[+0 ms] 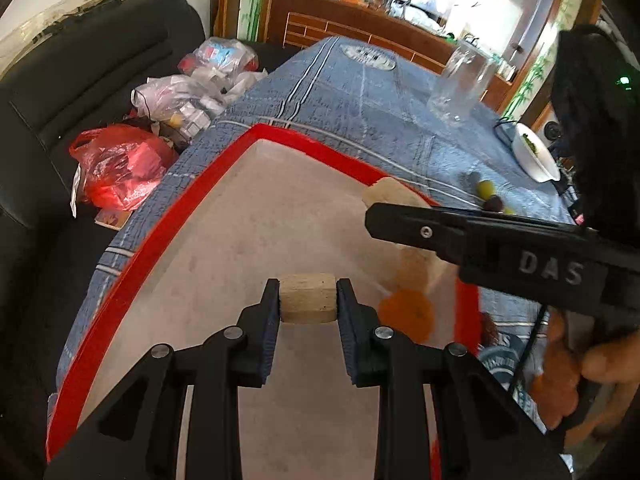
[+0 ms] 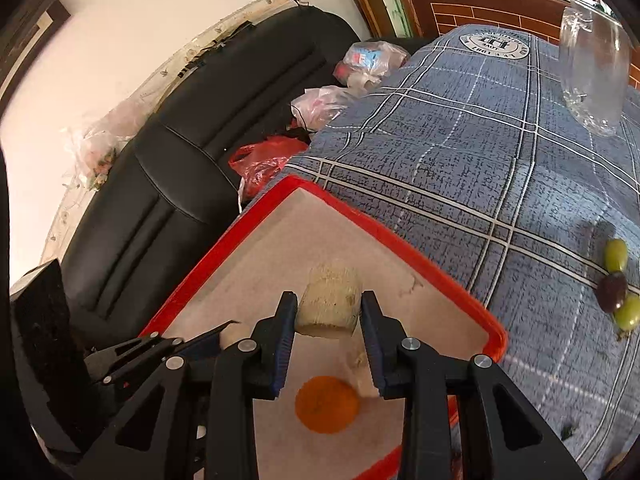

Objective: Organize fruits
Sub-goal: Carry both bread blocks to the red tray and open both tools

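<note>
Left wrist view: a blue checked tablecloth (image 1: 360,92) carries a red-rimmed tray (image 1: 256,130). Over the tray, the left gripper (image 1: 307,300) is clamped on a pale chunk (image 1: 307,298); the right gripper (image 2: 329,312) pinches another pale piece (image 2: 330,304). An orange (image 2: 327,404) lies in the tray, grapes (image 2: 616,288) on the cloth beside it.

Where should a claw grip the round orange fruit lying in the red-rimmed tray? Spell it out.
Grip the round orange fruit across its widest middle, coming from straight above. It sits low on the flat floor of the red-rimmed tray, with a pale chunk close at one side, so set the jaws across the other axis.
</note>
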Demonstrator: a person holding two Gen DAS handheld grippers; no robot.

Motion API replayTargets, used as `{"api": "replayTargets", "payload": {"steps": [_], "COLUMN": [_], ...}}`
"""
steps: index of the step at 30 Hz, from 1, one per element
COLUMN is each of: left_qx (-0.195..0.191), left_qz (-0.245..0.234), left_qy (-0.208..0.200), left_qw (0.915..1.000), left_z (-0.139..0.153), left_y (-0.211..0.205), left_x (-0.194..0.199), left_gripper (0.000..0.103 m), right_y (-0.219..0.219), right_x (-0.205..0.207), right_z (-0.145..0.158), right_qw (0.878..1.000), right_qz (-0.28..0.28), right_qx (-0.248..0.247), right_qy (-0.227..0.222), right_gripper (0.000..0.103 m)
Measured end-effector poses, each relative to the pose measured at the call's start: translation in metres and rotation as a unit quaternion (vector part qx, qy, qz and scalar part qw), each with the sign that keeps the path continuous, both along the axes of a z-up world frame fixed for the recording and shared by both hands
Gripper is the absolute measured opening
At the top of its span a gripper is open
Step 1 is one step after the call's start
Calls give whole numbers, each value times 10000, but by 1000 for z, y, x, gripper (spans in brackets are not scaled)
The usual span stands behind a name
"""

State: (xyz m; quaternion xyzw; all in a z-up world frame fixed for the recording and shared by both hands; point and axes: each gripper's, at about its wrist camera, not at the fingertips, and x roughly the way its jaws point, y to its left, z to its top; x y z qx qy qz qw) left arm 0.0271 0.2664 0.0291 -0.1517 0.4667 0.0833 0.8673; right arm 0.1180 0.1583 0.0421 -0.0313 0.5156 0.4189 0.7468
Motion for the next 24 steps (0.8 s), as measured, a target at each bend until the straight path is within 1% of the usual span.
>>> {"api": "replayTargets", "payload": {"steps": [5,9,13,17,20,22,24], "left_qx": [2,118,216,208,115,125,151], "left_qz": [-15,-57,-87,-91,-136,-122,-114], "left_qy": [49,51,64,62,24,17,31], "left_qw": [10000,9999,9997,9997,9998,9998,9998], "left_z": [-7,-7,-7,-8,-7,-6,-6], "left_y": [1,-1,-4,-4,-4,-5,-6], "left_x": [7,10,12,13,13,12,13], "left_gripper": [25,25,25,26,35,44,46], "right_y": [7,10,12,12,10,9,7], "right_x": [11,16,18,15,16,17,16], "right_z": [-10,-18,-22,-23,-25,-25,-24], "right_qw": [9999,9998,9996,9981,9979,9974,9974], "right_qz": [35,18,25,29,-12,-21,-23], "right_qx": [-131,-199,-248,-474,-507,-574,-561], "right_qy": [-59,-29,-143,-387,-395,-432,-442], "right_gripper": [32,32,33,34,35,36,36]}}
